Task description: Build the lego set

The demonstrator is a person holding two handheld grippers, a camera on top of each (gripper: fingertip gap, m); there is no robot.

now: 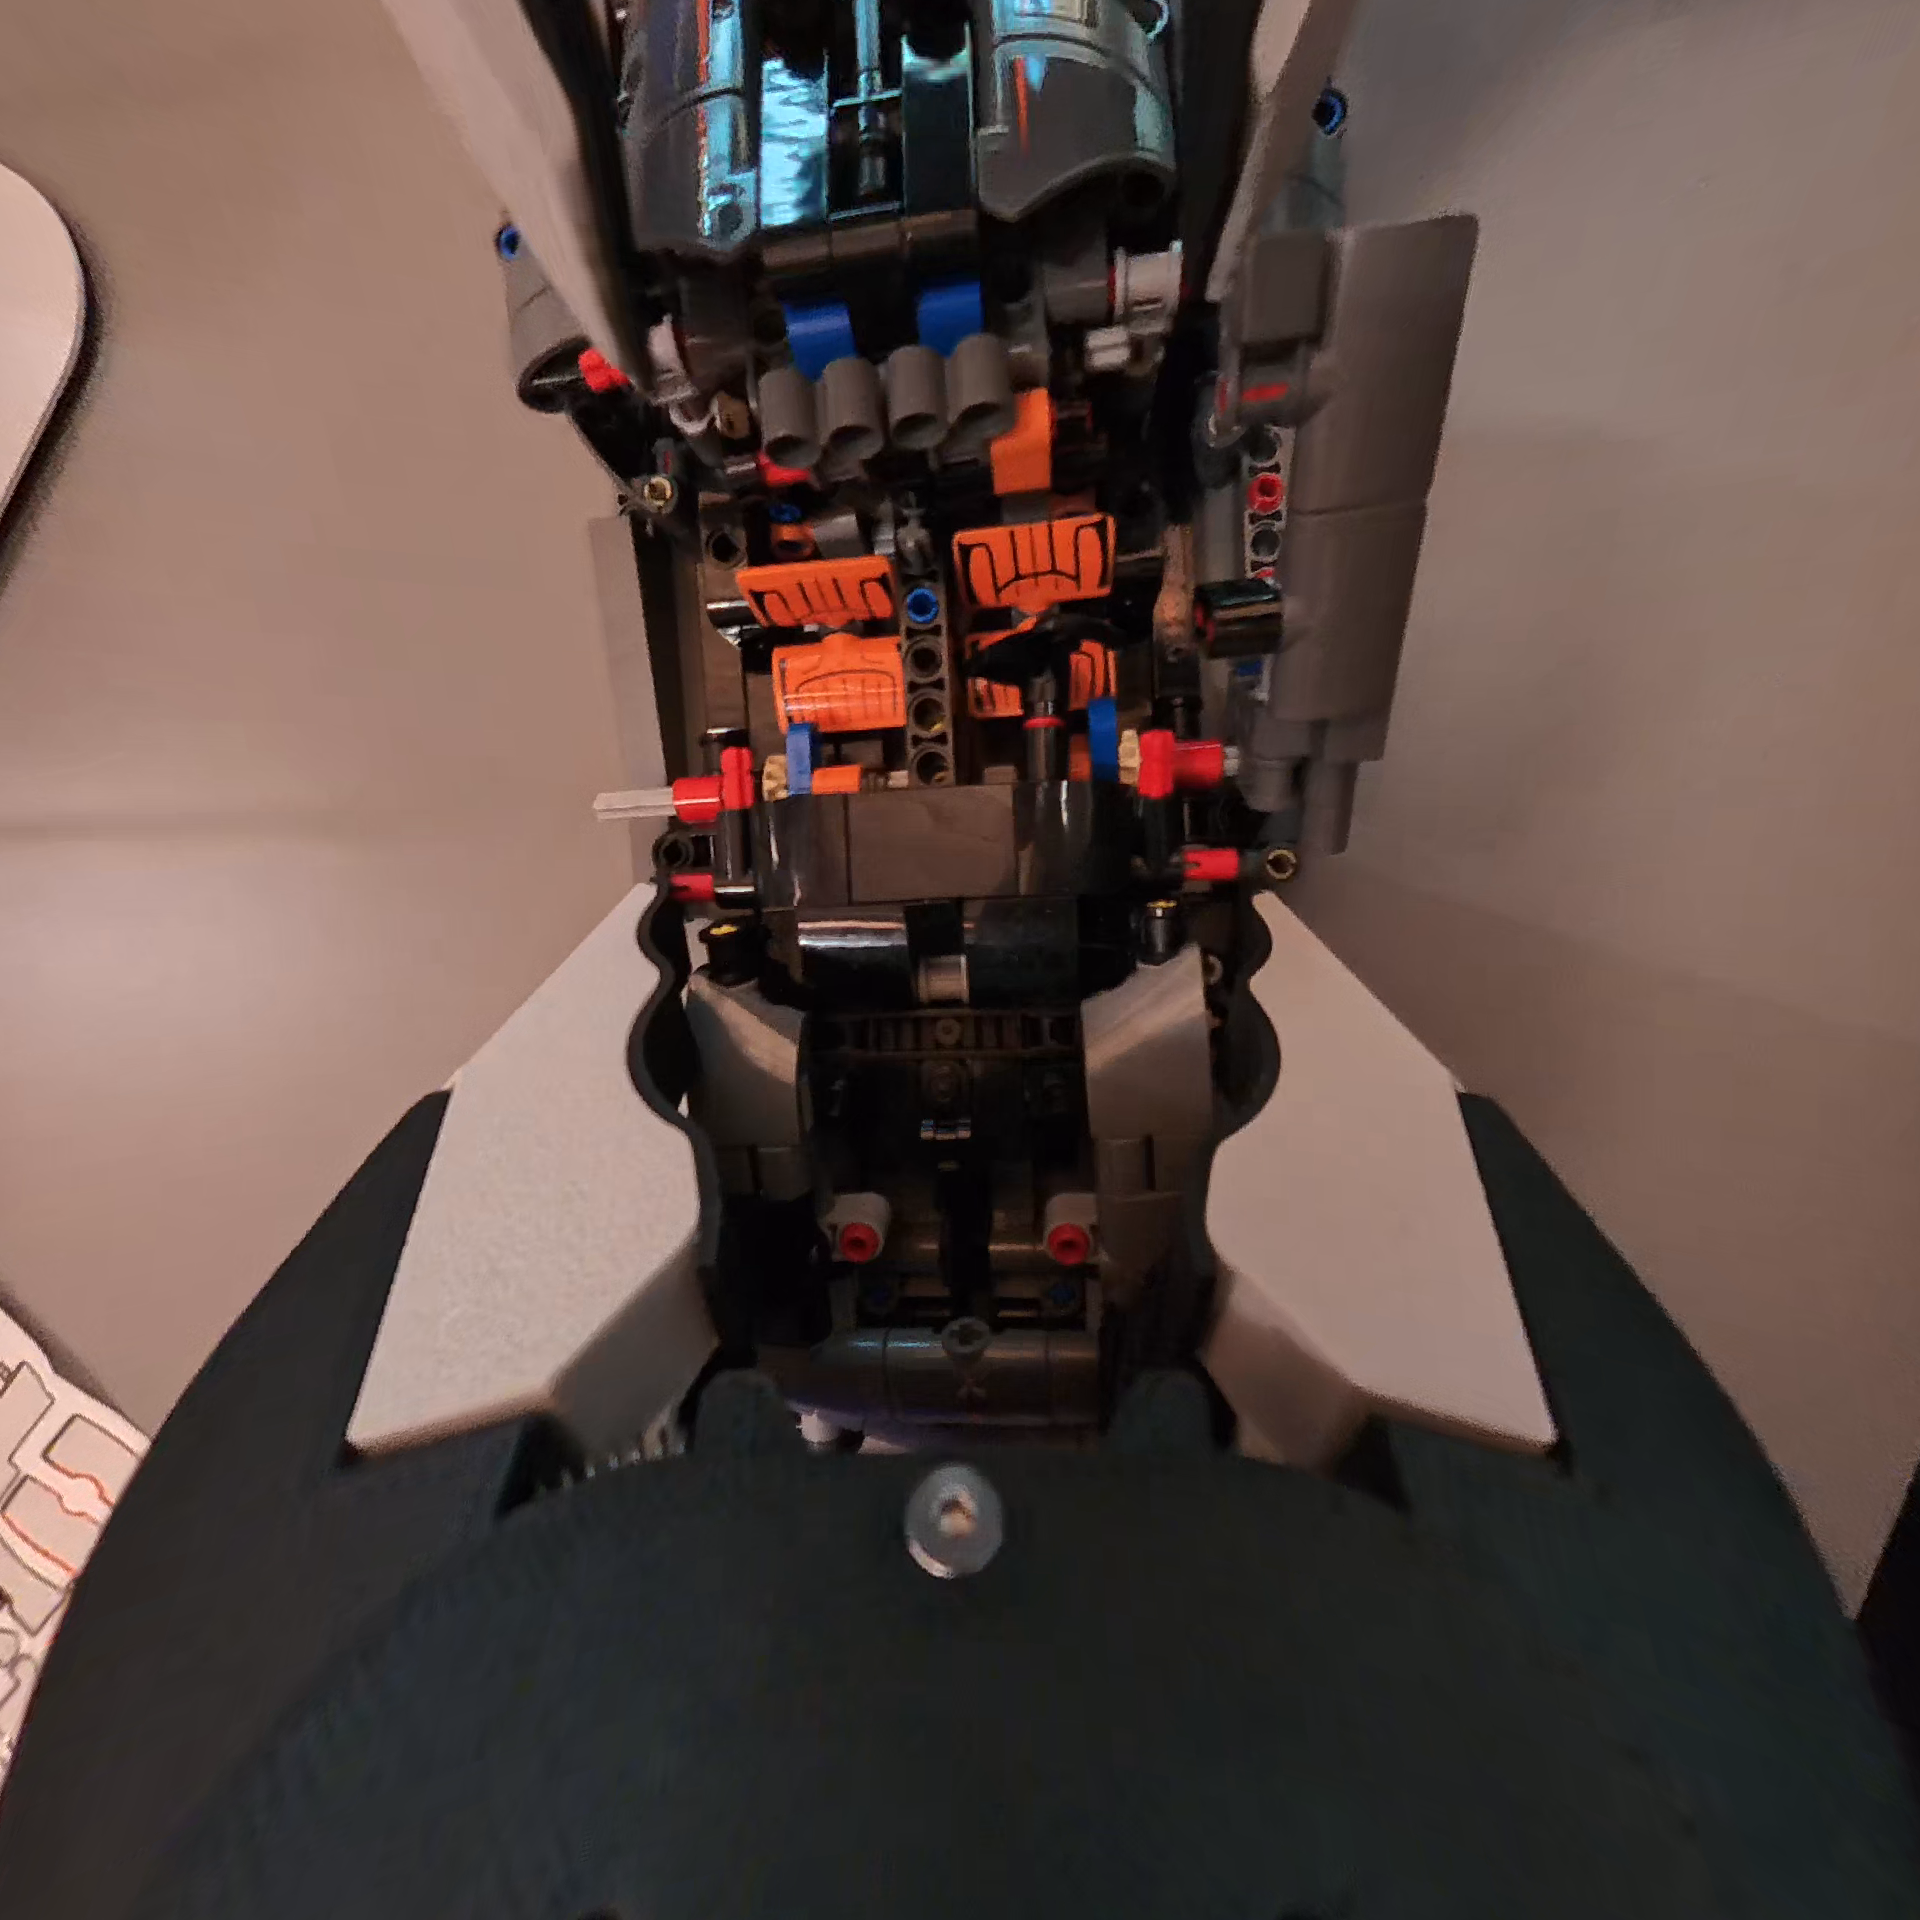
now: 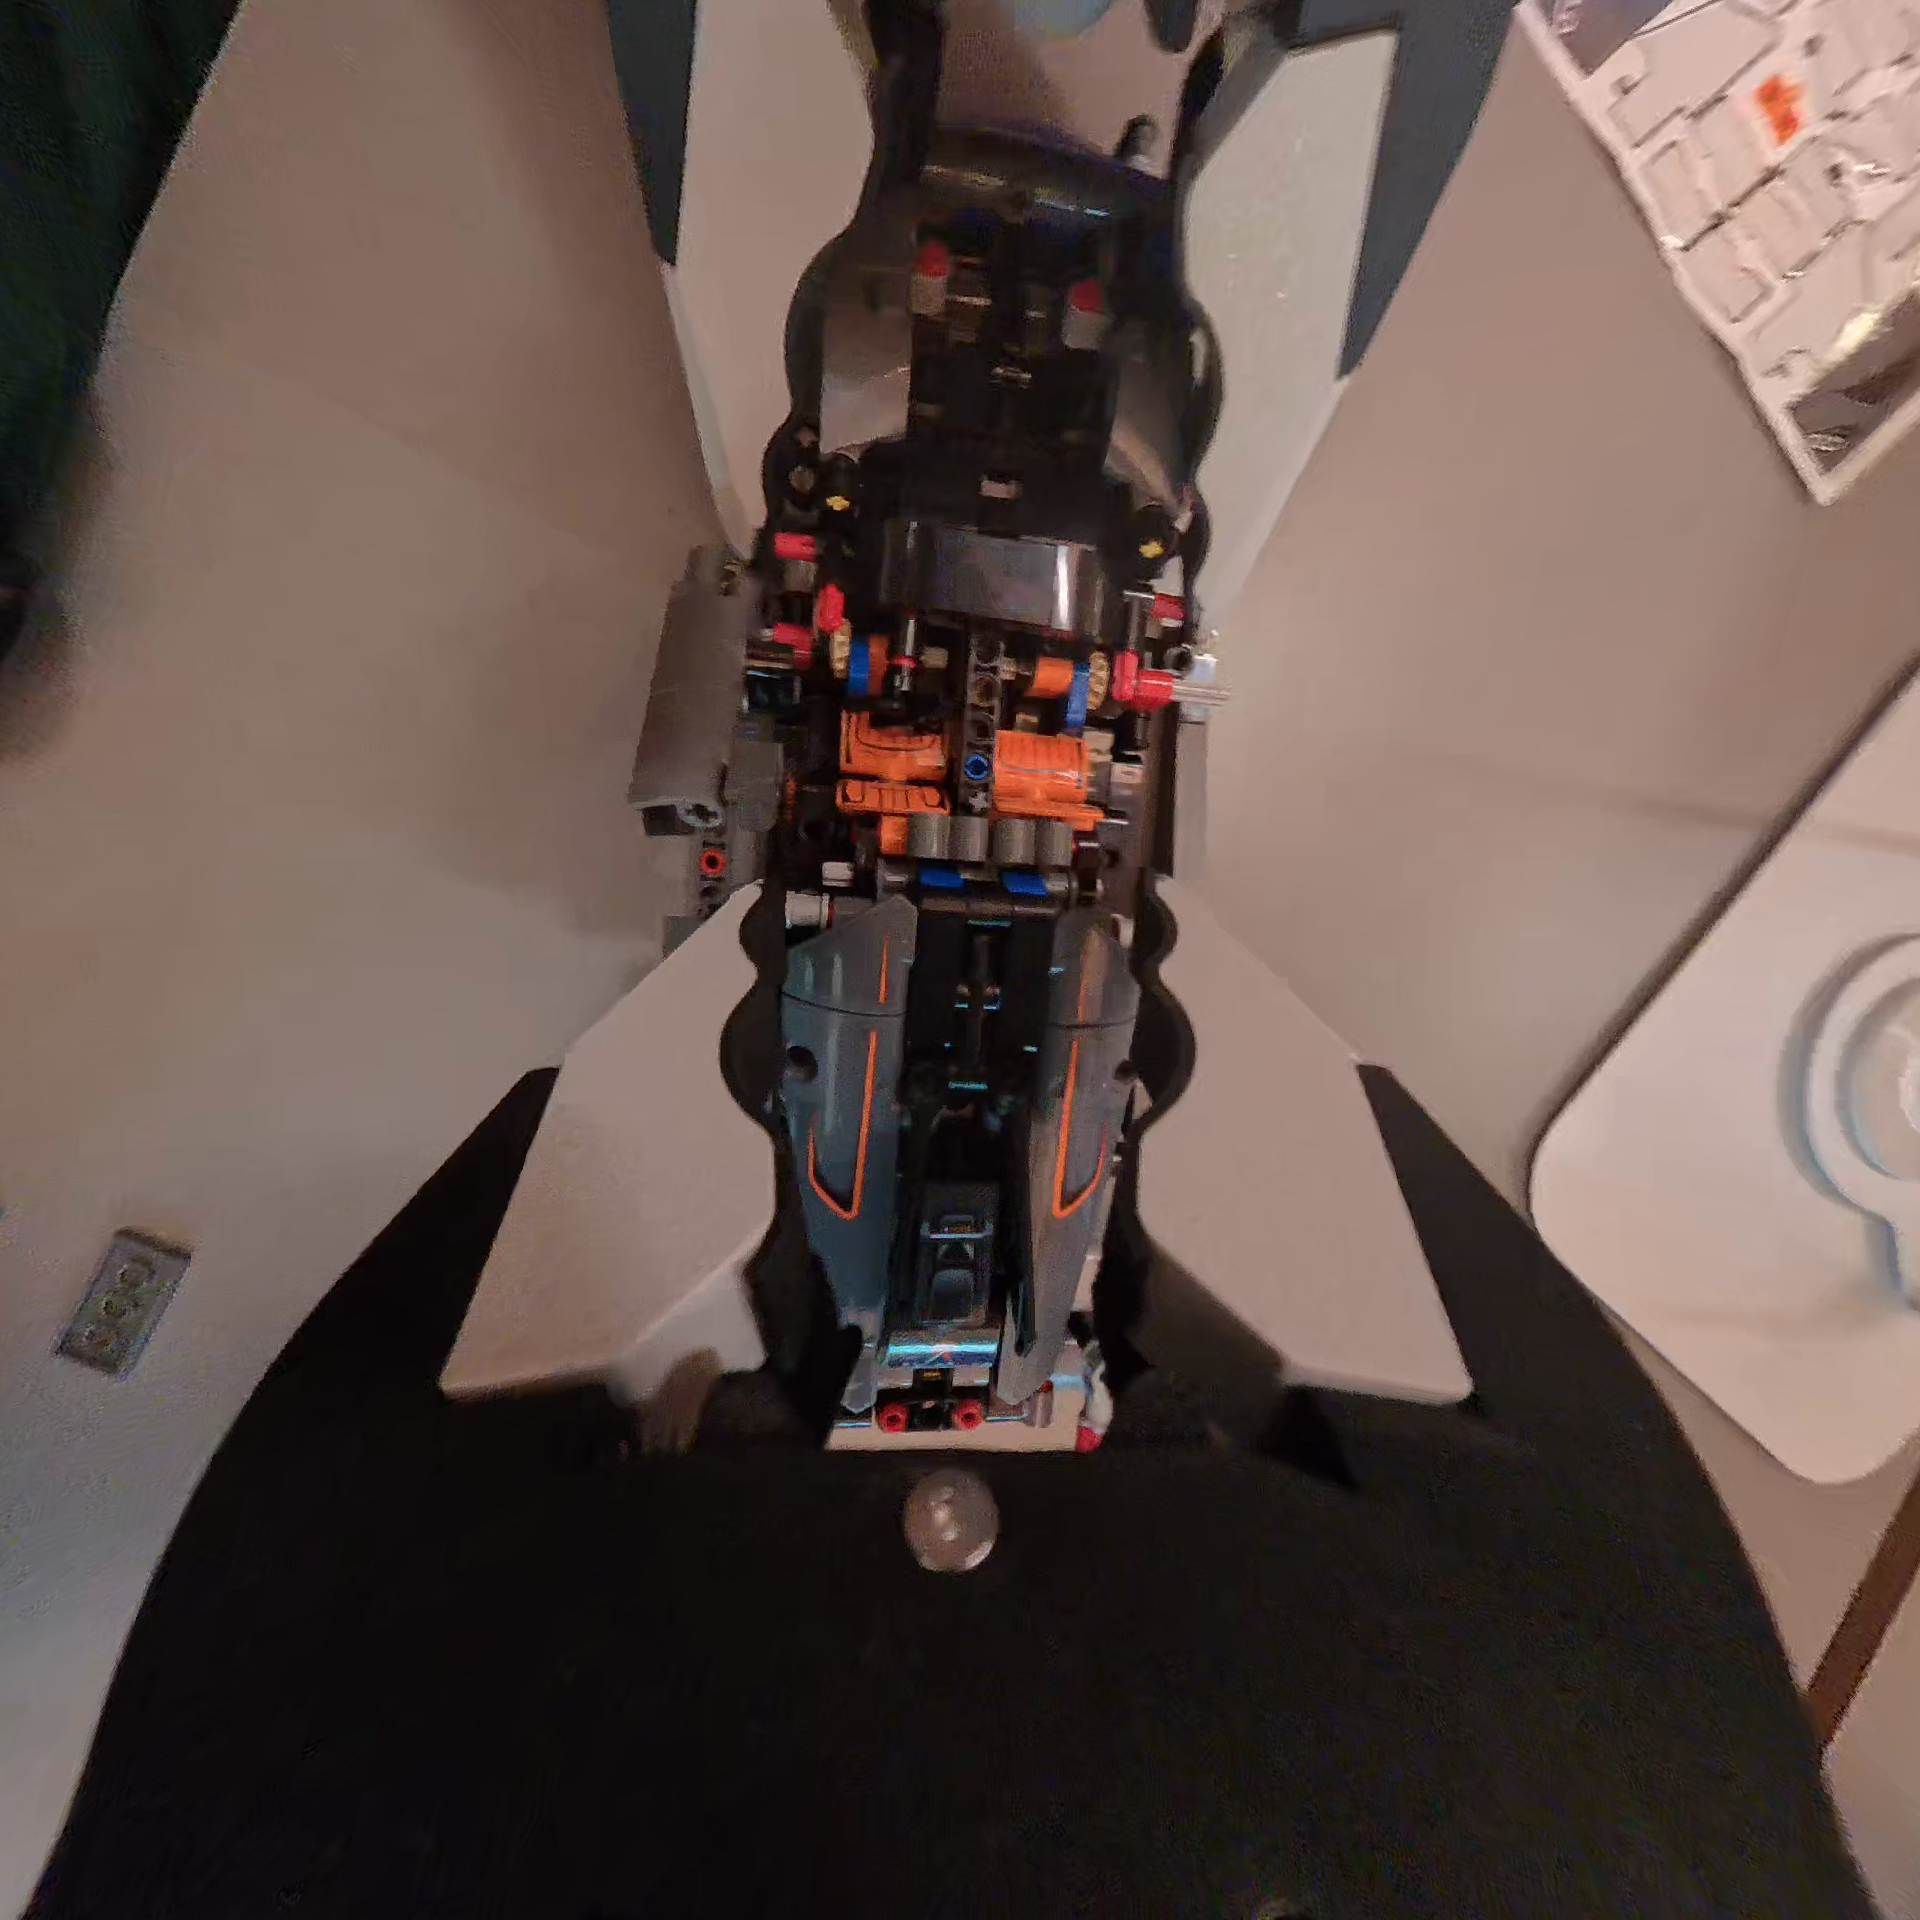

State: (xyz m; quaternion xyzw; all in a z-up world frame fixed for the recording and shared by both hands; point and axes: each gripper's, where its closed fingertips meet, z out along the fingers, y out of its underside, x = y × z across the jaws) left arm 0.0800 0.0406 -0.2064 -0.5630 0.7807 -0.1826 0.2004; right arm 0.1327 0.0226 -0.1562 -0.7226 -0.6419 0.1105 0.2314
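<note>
Left tongs [image 1: 956,1039] pinching lego car [image 1: 935,665] nose; right tongs [image 2: 951,1091] pinching tail, lengthwise between.

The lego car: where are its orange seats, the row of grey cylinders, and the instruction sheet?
orange seats [image 1: 840,696], left wrist view, left seat's cushion.
grey cylinders [image 1: 883,410], left wrist view, row's middle.
instruction sheet [image 2: 1756,197], right wrist view, page centre.

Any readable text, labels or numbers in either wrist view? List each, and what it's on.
No text can be read.
Printed sheet, top right of the right wrist view: print too blurred.
Paper sheet, lower left of the left wrist view: too blurred, cut off.
Lego model: no legible lettering.
</note>
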